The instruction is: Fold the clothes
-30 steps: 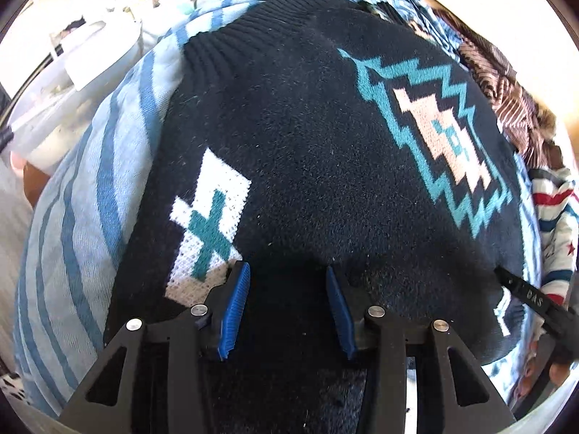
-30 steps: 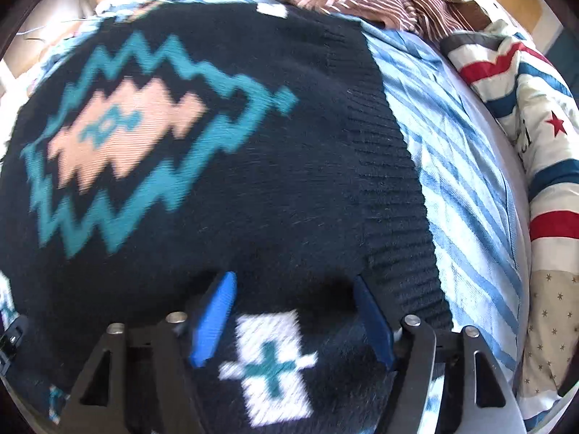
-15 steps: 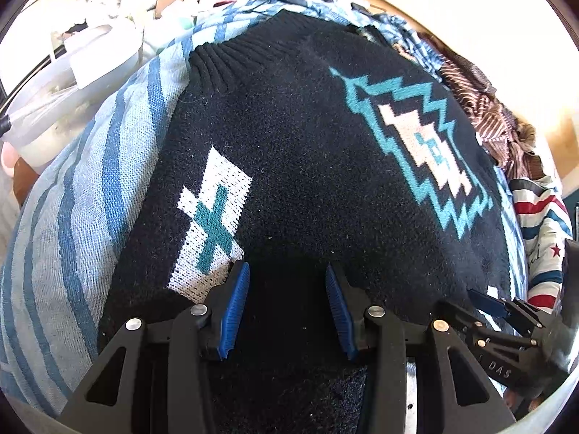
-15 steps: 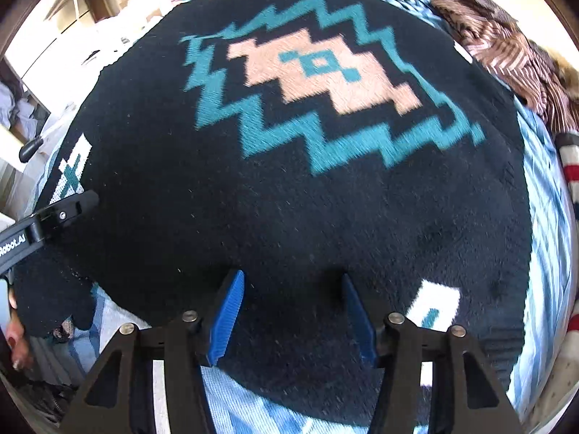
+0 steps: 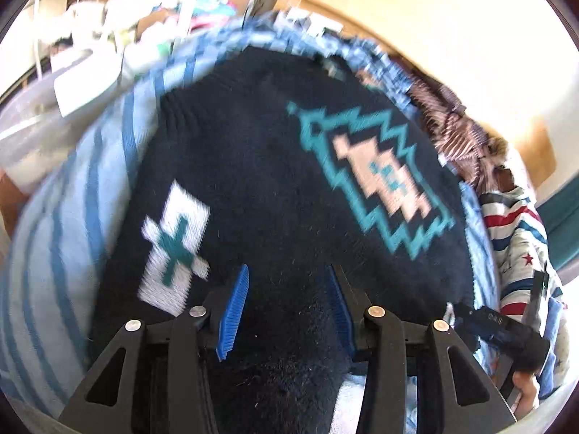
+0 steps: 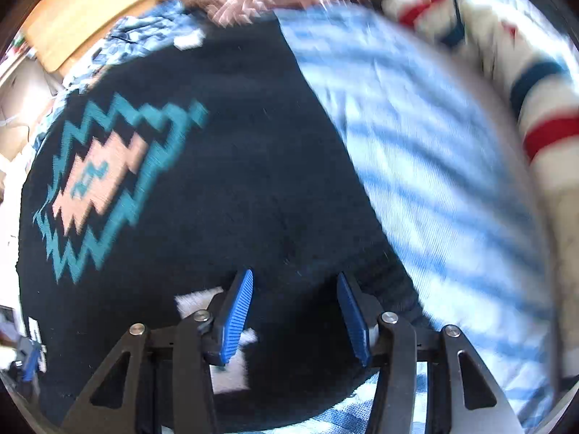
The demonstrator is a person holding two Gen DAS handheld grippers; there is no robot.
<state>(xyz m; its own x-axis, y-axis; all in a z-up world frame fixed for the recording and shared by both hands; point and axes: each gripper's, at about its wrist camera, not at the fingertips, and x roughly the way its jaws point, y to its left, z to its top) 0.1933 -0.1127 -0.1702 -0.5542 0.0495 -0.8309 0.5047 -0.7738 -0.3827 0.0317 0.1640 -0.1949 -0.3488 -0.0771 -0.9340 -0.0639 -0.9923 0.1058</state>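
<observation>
A: Left wrist view first. We're seeing the left gripper (image 5: pixel 286 305) with its fingers half spread and dark knit bunched between the blue pads (image 5: pixel 233 314). Whether the pads are actually biting, we can't tell. The black sweater (image 5: pixel 253 166) is filling the centre, lying on the striped blue sheet (image 5: pixel 68 224), with the white cross patch (image 5: pixel 175 242) at 9 o'clock and the teal diamond motif (image 5: pixel 376 177) at 2 o'clock. Framing is barely differing from a second ago, so this side is acting as the anchor.

B: And the right gripper (image 5: pixel 503 329) is showing at 4 o'clock here, off the sweater's edge, blurred.

A: Right wrist view. The right gripper (image 6: pixel 295 313) is sitting over the near hem at 6 o'clock, with the ribbed edge (image 6: pixel 394 275) at 5 o'clock. Half a second back it was looking straight at the diamond; now the diamond is at 9 o'clock and the sheet is filling 2 to 4 o'clock. Its jaws have just been closing, with knit between them, but the pads are looking clear of it, so not gripped yet.

B: So we're judging it as lining up the right hem corner. Fold not begun; the sweater is still lying flat.
</observation>
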